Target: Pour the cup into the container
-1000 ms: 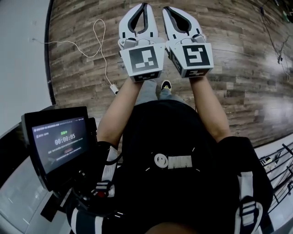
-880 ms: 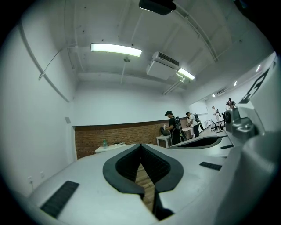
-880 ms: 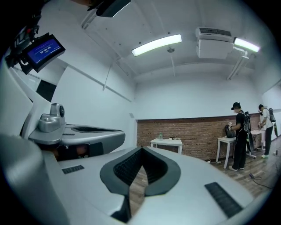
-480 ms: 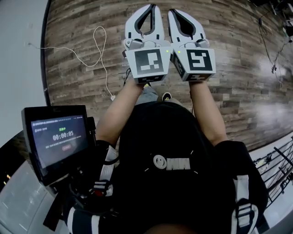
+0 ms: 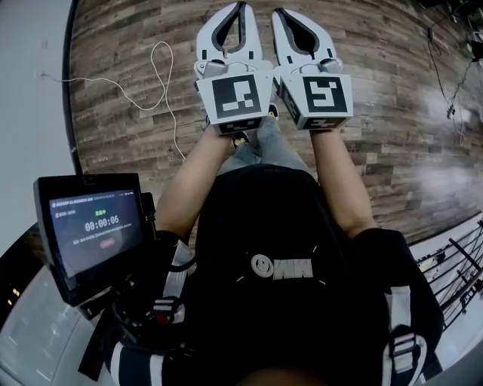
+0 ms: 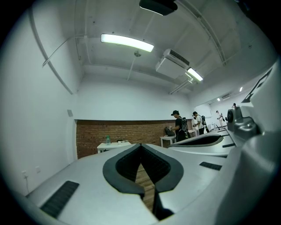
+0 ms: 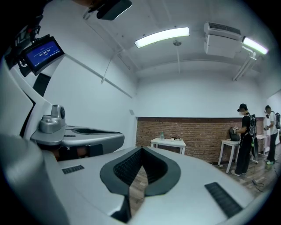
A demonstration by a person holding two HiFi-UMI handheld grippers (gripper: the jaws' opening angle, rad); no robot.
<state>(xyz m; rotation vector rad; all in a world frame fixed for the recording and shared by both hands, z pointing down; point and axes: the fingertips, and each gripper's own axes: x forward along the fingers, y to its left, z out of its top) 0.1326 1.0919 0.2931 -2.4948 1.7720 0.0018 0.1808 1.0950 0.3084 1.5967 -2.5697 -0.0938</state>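
Note:
No cup or container shows in any view. In the head view my left gripper (image 5: 240,6) and right gripper (image 5: 278,10) are held side by side at arm's length over a wooden floor (image 5: 377,151), both pointing level. Each is shut with its tips touching and nothing between the dark pads. The left gripper view shows my left gripper (image 6: 141,145) shut, with the right gripper's body (image 6: 246,145) close on its right. In the right gripper view my right gripper (image 7: 141,148) is likewise shut and empty.
A white cable (image 5: 162,83) lies on the floor beside a white wall (image 5: 30,75). A chest-mounted screen (image 5: 94,234) shows a timer. Ahead stand white tables (image 7: 169,143) against a brick wall (image 7: 197,132), one with a bottle (image 6: 108,139). People (image 7: 243,136) stand at the right.
Both grippers stayed together and shut while the floor and cable slid through the view as the person walked. The screen's timer advanced.

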